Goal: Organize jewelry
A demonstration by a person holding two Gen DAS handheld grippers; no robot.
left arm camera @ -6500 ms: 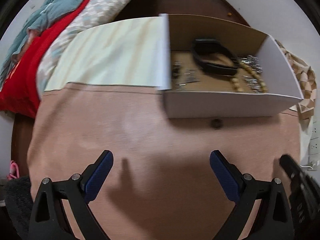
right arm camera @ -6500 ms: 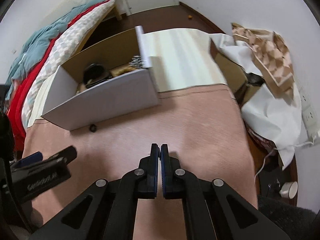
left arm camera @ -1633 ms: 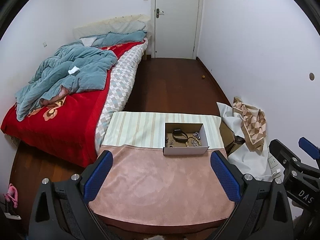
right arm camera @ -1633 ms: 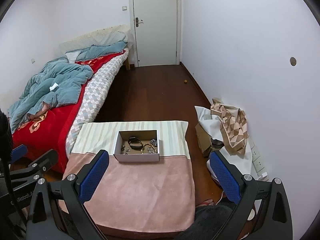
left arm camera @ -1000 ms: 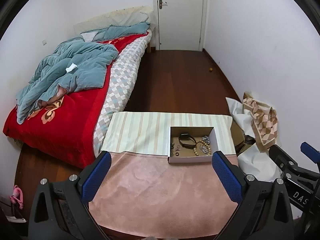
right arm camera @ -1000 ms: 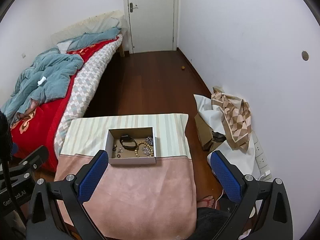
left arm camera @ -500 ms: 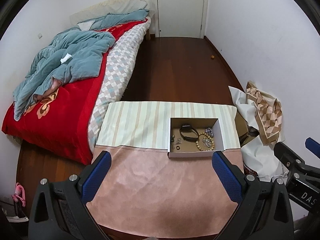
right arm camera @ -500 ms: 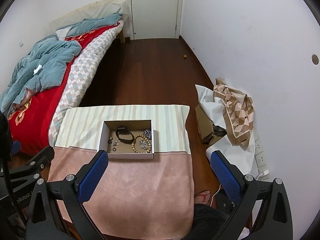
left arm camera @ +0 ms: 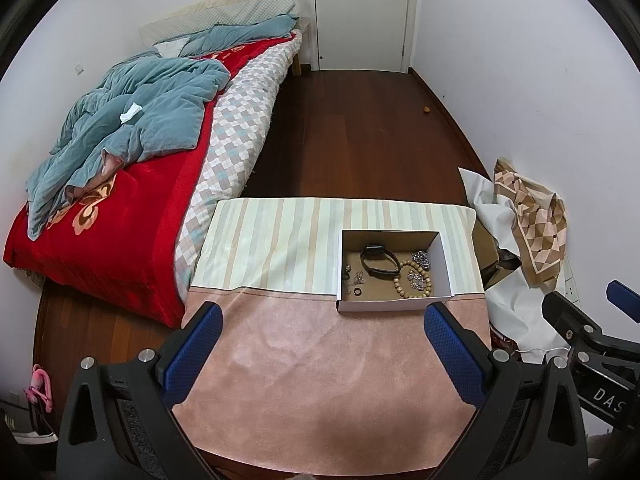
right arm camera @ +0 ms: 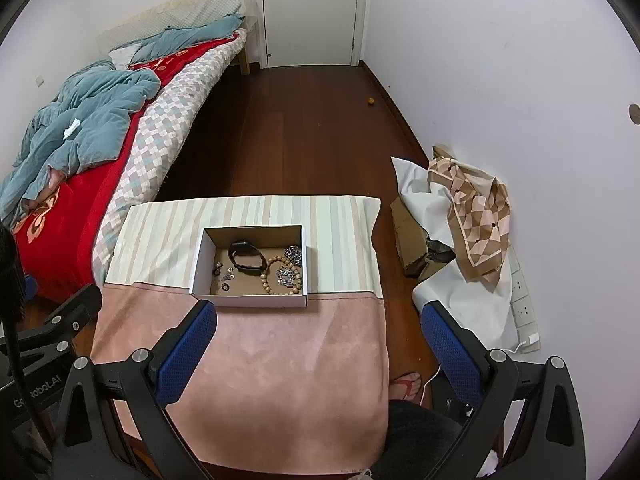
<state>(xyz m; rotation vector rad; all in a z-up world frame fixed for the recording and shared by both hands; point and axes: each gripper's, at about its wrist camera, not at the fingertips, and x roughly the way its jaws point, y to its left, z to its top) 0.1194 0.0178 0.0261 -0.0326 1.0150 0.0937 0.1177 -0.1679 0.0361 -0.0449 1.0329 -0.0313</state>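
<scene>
A white cardboard box [left arm camera: 447, 265] [right arm camera: 248, 301] sits on the table where the striped cloth meets the pink cloth. Inside lie a black band [left arm camera: 379, 265] [right arm camera: 247, 261], a wooden bead bracelet [left arm camera: 416, 282] [right arm camera: 280, 276], silver chain pieces [left arm camera: 420, 258] [right arm camera: 292, 254], small earrings and a dark ring [left arm camera: 357, 291] [right arm camera: 225, 287]. My left gripper [left arm camera: 322, 354] is open, held high above the near end of the table. My right gripper [right arm camera: 320, 350] is open too, equally high, with nothing between its fingers. Both are far from the box.
The table [left arm camera: 320, 380] carries a pink cloth near me and a striped cloth [left arm camera: 276, 248] beyond. A bed with red cover and blue quilt [left arm camera: 132, 128] lies left. Bags and a patterned scarf [right arm camera: 476, 216] sit right against the wall. A person's sandalled foot [right arm camera: 406, 386] shows below.
The right gripper has opened since 6.5 s ago, and the ring that lay outside the box is now inside. Both grippers rose far above the table and have tilted downward lately.
</scene>
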